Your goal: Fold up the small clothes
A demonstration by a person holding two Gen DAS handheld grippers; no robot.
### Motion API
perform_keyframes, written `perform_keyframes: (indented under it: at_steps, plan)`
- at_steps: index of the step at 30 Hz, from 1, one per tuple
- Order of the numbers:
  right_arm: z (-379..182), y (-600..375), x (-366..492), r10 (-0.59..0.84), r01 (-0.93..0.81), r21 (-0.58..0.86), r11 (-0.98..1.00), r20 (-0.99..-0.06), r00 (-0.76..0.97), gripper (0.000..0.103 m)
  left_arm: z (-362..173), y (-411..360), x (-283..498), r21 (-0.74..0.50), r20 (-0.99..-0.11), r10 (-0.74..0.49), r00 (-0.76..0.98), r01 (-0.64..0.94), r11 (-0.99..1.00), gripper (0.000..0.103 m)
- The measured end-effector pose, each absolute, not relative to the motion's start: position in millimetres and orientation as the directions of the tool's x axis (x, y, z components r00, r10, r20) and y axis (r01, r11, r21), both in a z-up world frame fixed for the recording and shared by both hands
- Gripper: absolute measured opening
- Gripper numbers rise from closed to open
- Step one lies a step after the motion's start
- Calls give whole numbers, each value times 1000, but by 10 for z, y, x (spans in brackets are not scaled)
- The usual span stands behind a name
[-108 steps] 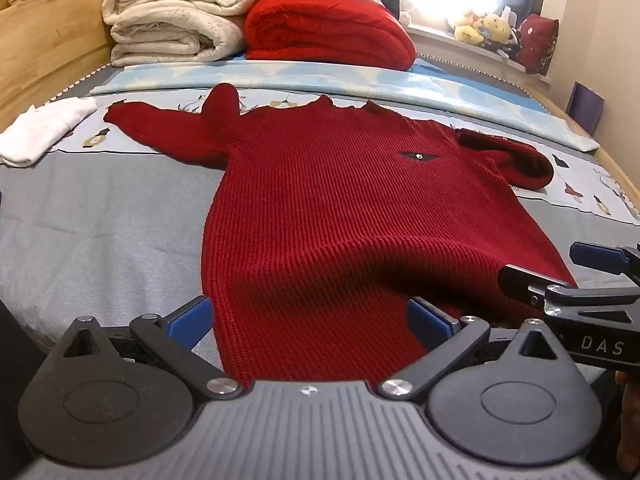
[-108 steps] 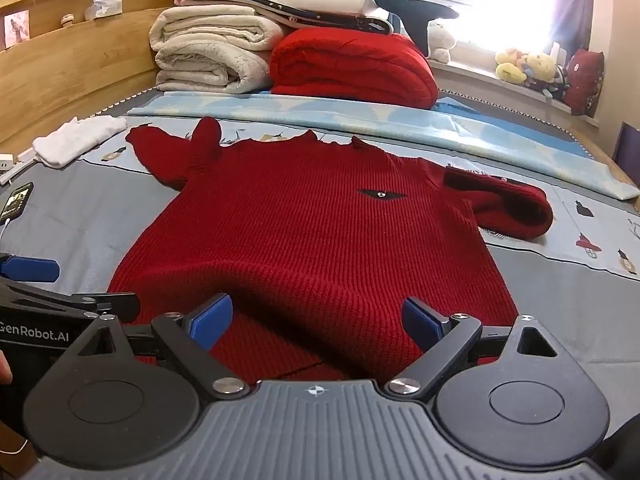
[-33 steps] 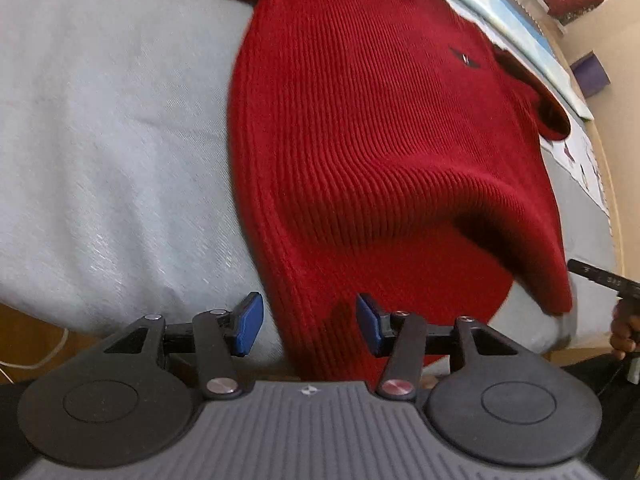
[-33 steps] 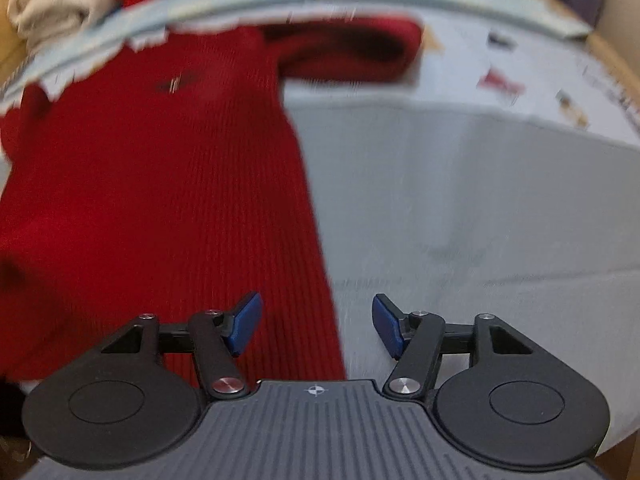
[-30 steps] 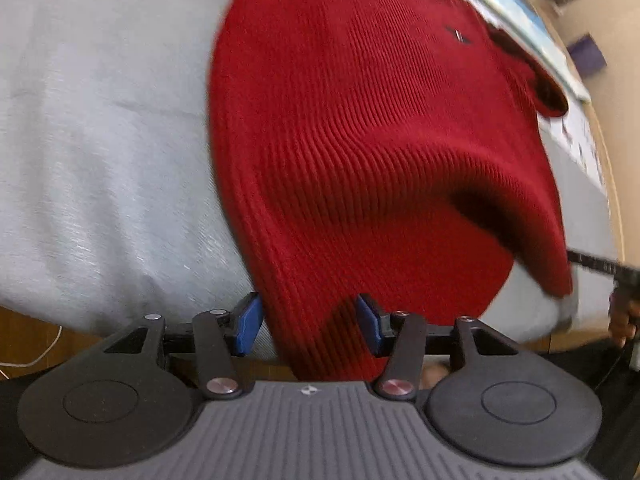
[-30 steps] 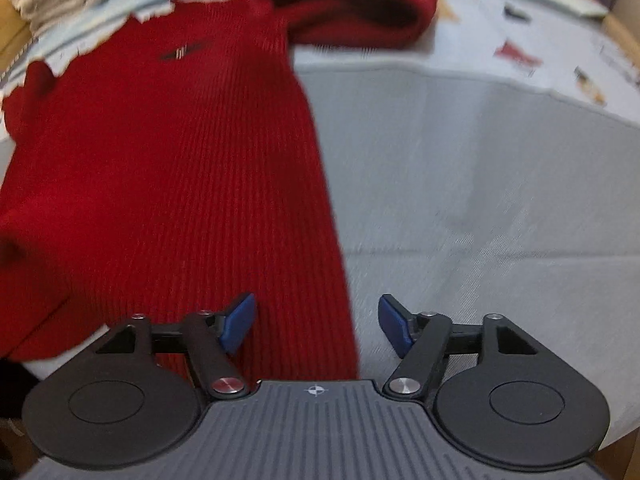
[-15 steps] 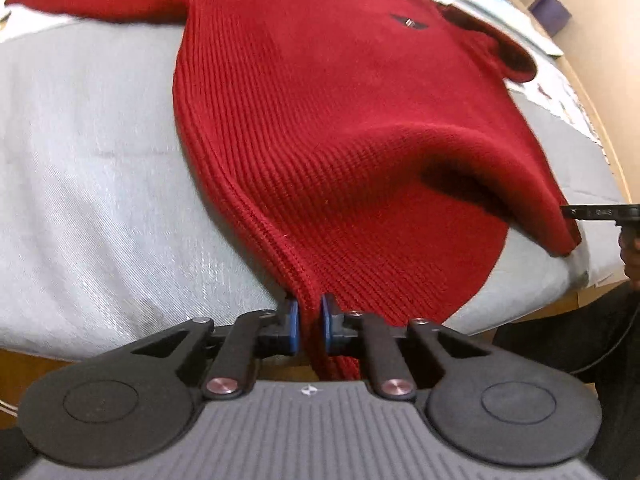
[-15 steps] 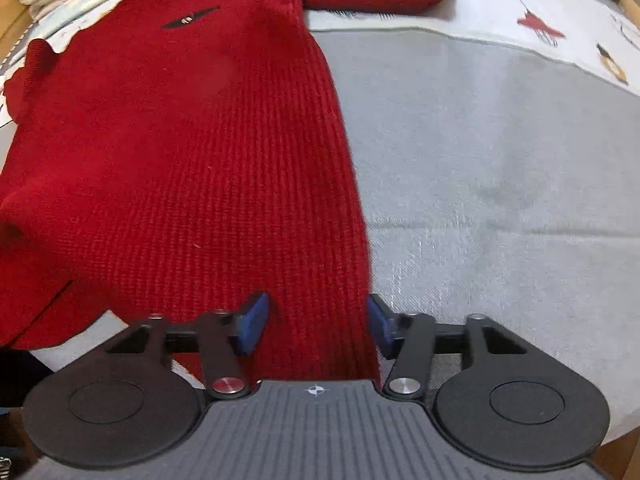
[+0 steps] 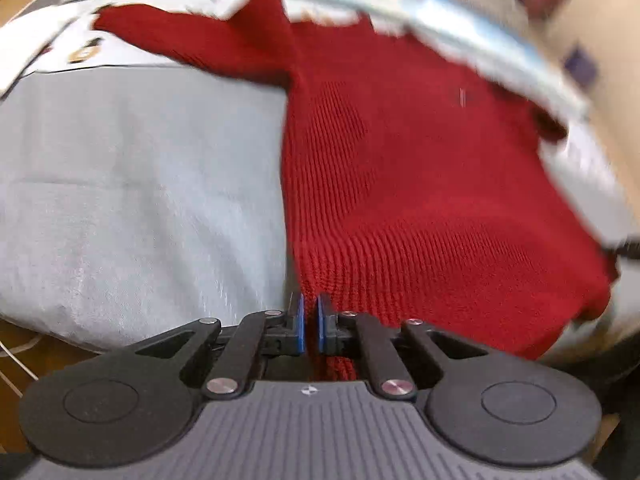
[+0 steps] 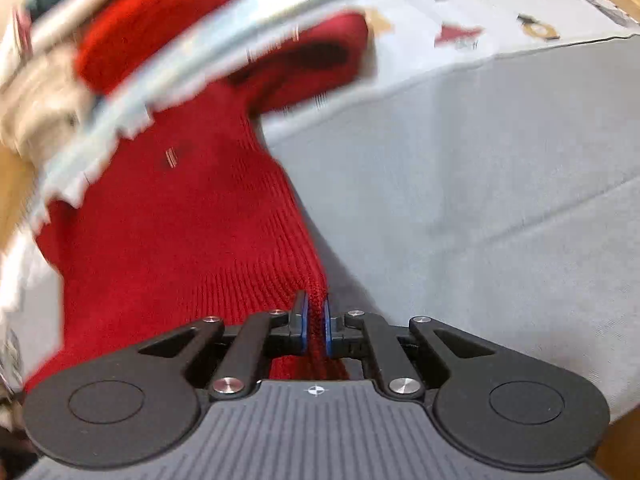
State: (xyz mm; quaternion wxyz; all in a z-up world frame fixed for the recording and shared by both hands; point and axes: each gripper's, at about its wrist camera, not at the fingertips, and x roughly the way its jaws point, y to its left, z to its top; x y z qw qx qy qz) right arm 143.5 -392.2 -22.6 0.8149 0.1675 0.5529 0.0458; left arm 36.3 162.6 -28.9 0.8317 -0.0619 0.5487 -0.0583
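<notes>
A red knit sweater (image 9: pixel 420 184) lies spread on the grey bed cover (image 9: pixel 140 184), sleeves out toward the far end. My left gripper (image 9: pixel 309 322) is shut on the sweater's lower left hem corner. My right gripper (image 10: pixel 316 326) is shut on the lower right hem corner of the same sweater (image 10: pixel 180 220), with red knit pinched between the blue pads. Both views are blurred by motion. The hem between the two corners hangs near the bed's front edge.
A light blue blanket strip (image 9: pixel 460 20) crosses the bed beyond the sweater. A folded red blanket (image 10: pixel 152 16) and pale folded bedding (image 10: pixel 36 100) are stacked at the head. A patterned sheet (image 10: pixel 500 20) lies at the far right. Wooden bed frame borders the edges.
My right gripper has closed on the sweater's right hem corner. My left gripper stays shut on the left corner. Both have lifted and swung, so the views now blur and tilt.
</notes>
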Motion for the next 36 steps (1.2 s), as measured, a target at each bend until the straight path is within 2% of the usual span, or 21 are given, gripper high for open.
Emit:
perform_keyframes:
  at_steps: [6,8,9,10,17,19,25,33,36]
  plan:
    - [-256,-3667,1493,130,-1,135,991,-950,283,7,-485,1394,421,-62,-956,-85,282,92,994,8]
    - [-208,-3747,1407,97,6,103,995,-951,293,7,-497,1389,417,-44,-958,-66,280,86,995,13]
    - [-175,-3766,1405,91,15,100,995,-951,297,7,-479,1408,422,-43,-955,-62,291,69,997,24]
    - [-120,-3759,1412,91,16,101,995,-949,303,7,-465,1395,439,-45,-949,-60,309,53,998,30]
    - [-95,-3655,1294,78,-66,62,996,-954,289,7,-339,1387,486,-79,-908,-84,410,29,996,30]
    - [-103,-3718,1357,79,-78,59,995,-956,284,7,-456,1329,525,-69,-915,-78,395,37,997,34]
    - [-443,-3799,1302,78,-105,52,993,-960,270,7,-723,1230,610,30,-957,19,289,32,999,37]
    - [-600,-3847,1186,130,-164,92,982,-963,237,7,-663,1148,615,155,-929,143,342,6,988,31]
    - [-517,-3922,1197,147,-169,101,980,-948,282,8,-543,1161,606,159,-906,160,392,-34,987,31]
